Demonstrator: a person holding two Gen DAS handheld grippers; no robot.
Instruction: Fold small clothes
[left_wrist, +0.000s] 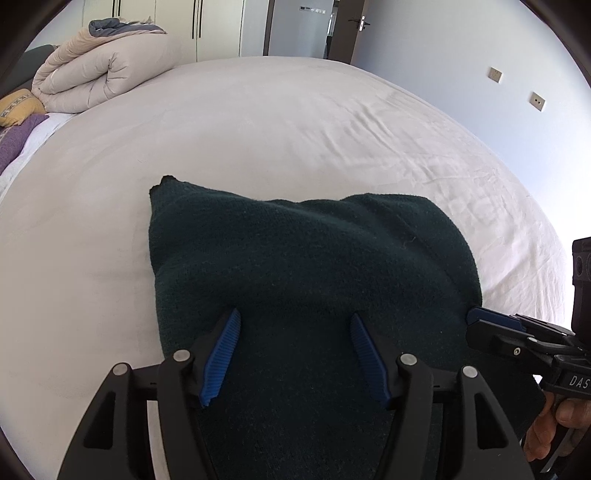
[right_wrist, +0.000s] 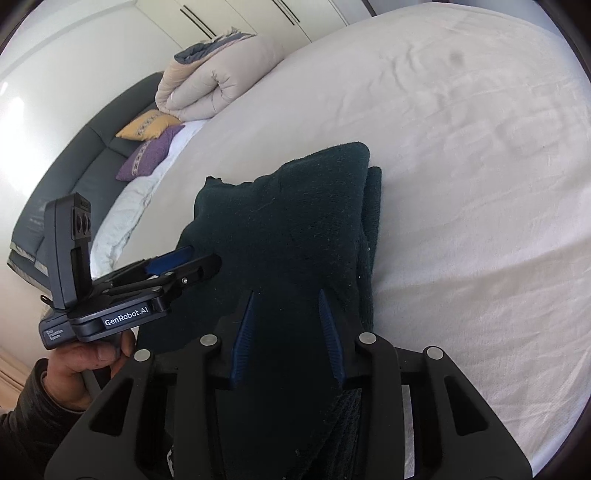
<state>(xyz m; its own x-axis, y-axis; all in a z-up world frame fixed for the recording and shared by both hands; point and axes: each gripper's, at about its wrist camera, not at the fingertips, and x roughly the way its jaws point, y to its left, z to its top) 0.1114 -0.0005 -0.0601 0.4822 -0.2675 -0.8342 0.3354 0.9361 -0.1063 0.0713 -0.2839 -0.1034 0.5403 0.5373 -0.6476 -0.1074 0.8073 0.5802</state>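
A dark green knitted garment lies folded in layers on the white bed; it also shows in the right wrist view. My left gripper is open, its blue-padded fingers spread over the garment's near part. It also shows in the right wrist view at the garment's left edge. My right gripper is open, its fingers spread over the garment's near part. It also shows in the left wrist view at the garment's right edge.
The white bed sheet spreads around the garment. A rolled beige duvet lies at the far left, with yellow and purple cushions beside it. Wardrobe doors and a door stand beyond the bed.
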